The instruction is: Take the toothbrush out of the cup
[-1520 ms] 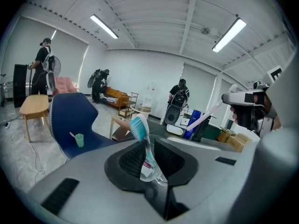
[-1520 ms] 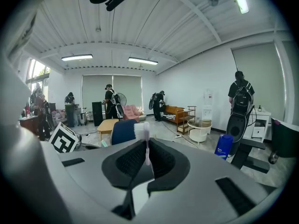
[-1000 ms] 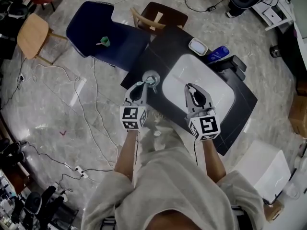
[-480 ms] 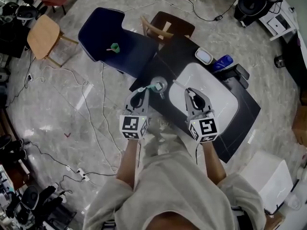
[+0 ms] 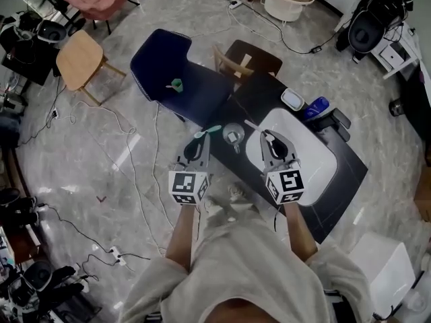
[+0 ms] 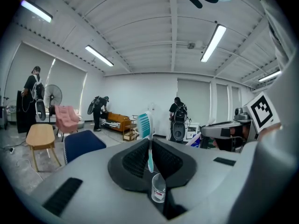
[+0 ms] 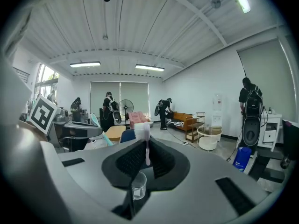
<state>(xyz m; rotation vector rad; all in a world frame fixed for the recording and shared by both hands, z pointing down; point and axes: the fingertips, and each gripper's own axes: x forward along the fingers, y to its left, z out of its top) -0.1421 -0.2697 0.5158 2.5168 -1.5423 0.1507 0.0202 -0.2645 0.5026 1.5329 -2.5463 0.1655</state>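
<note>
Clamping a teal toothbrush (image 6: pixel 150 155) between the left gripper (image 5: pixel 196 138)'s nearly closed jaws, left of the cup (image 5: pixel 234 135); clamping a white toothbrush (image 7: pixel 147 150) likewise in the right gripper (image 5: pixel 268 137), right of the cup.

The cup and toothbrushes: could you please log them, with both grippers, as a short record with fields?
left gripper: fingers shut on the teal toothbrush, bristles up
right gripper: fingers shut on the pink toothbrush, bristles up
cup: clear, upright on the table, between the two grippers, no toothbrush seen in it
sink: white, to the right of the cup
task state: both toothbrushes out of the cup
</note>
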